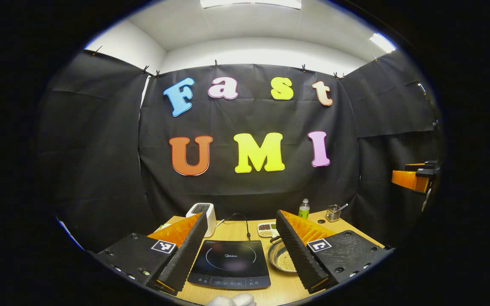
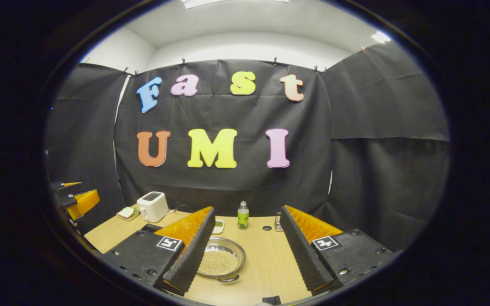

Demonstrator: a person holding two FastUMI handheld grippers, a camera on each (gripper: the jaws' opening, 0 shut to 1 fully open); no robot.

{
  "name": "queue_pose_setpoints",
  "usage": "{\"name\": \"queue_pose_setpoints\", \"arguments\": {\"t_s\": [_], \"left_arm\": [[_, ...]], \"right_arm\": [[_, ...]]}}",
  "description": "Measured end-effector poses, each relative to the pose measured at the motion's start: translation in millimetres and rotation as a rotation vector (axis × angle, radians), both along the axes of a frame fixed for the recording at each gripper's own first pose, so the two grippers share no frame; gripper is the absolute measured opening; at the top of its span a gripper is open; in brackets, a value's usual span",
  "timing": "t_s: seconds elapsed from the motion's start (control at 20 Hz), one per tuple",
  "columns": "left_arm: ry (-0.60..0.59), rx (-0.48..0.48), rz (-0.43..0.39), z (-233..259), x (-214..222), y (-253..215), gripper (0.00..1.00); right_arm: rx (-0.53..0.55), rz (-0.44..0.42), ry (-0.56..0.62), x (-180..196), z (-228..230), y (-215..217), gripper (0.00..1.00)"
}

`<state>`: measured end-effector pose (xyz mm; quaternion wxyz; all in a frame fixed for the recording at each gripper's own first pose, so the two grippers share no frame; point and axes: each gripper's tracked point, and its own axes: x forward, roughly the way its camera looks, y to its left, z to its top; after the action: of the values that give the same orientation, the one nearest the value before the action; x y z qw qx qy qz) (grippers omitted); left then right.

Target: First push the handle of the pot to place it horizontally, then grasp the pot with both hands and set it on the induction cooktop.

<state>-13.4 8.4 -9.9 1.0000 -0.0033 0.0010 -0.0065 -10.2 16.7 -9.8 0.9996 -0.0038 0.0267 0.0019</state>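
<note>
A shallow metal pot (image 2: 221, 260) holding small pale grains sits on the wooden table (image 2: 266, 263). Its dark handle (image 2: 229, 279) points toward the near edge. My right gripper (image 2: 247, 225) is open above the table, and its left finger covers the pot's left rim. In the left gripper view the black induction cooktop (image 1: 230, 263) lies between the fingers of my open left gripper (image 1: 240, 225). The pot (image 1: 282, 257) stands just right of the cooktop, half hidden behind the right finger. Each gripper shows at the other view's edge: the right gripper (image 1: 411, 178) and the left gripper (image 2: 77, 199).
At the back of the table stand a white toaster (image 1: 202, 214), a green-labelled bottle (image 2: 243, 215), a metal holder (image 1: 333, 212) and a divided dish of beans (image 1: 267, 229). A small plate (image 2: 126, 212) sits beside the toaster. Something white (image 1: 232, 300) lies at the near edge.
</note>
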Motion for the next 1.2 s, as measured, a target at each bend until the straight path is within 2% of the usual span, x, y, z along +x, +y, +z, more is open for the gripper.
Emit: {"name": "queue_pose_setpoints", "arguments": {"t_s": [0.05,0.1,0.25,0.3,0.35,0.4,0.5,0.55,0.6,0.7,0.75,0.8,0.95,1.15,1.2], "left_arm": [[0.000,0.000,0.000,-1.0,-0.8,1.1,0.96],[0.002,-0.002,0.003,-2.6,-1.4,2.6,0.96],[0.006,-0.015,0.014,-7.7,-5.5,7.5,0.96],[0.008,-0.017,0.021,-10.4,-5.8,9.9,0.96],[0.009,-0.018,0.030,-13.5,-6.7,12.4,0.96],[0.011,-0.018,0.041,-16.1,-7.9,15.4,0.96],[0.018,-0.031,0.061,-24.4,-10.9,19.8,0.96],[0.027,-0.038,0.070,-28.0,-13.0,21.4,0.96],[0.037,-0.044,0.073,-32.8,-14.9,22.1,0.96],[0.037,-0.039,0.078,-35.5,-18.2,23.0,0.96],[0.040,-0.033,0.087,-38.7,-20.6,27.1,0.96],[0.045,-0.032,0.088,-41.0,-24.0,27.5,0.96],[0.058,-0.039,0.093,-48.2,-28.7,25.7,0.96],[0.077,-0.033,0.110,-50.8,-34.9,28.3,0.96],[0.079,-0.029,0.116,-49.6,-37.4,30.8,0.96]], "right_arm": [[-0.005,0.005,0.011,-0.1,-4.0,3.4,0.92],[-0.010,0.015,0.031,0.1,-8.1,6.9,0.85],[-0.017,0.079,0.126,-1.7,-35.7,27.0,0.64],[-0.012,0.110,0.158,0.1,-46.1,34.0,0.51],[-0.012,0.134,0.188,1.9,-59.5,39.8,0.48],[-0.017,0.161,0.223,3.3,-74.9,45.6,0.35],[-0.024,0.222,0.294,3.5,-110.5,58.8,0.17],[-0.032,0.232,0.344,3.2,-131.9,60.3,0.15],[-0.034,0.250,0.379,2.0,-151.2,61.9,0.08],[-0.029,0.282,0.438,1.4,-186.1,69.9,0.01],[-0.029,0.284,0.472,0.2,-204.9,71.5,0.04],[-0.037,0.289,0.513,-0.2,-222.7,71.7,0.01],[-0.046,0.304,0.610,-0.3,-271.8,80.5,0.04],[-0.042,0.332,0.707,1.6,-321.8,93.7,0.04],[-0.045,0.340,0.724,3.7,-330.5,98.1,0.01]]}}
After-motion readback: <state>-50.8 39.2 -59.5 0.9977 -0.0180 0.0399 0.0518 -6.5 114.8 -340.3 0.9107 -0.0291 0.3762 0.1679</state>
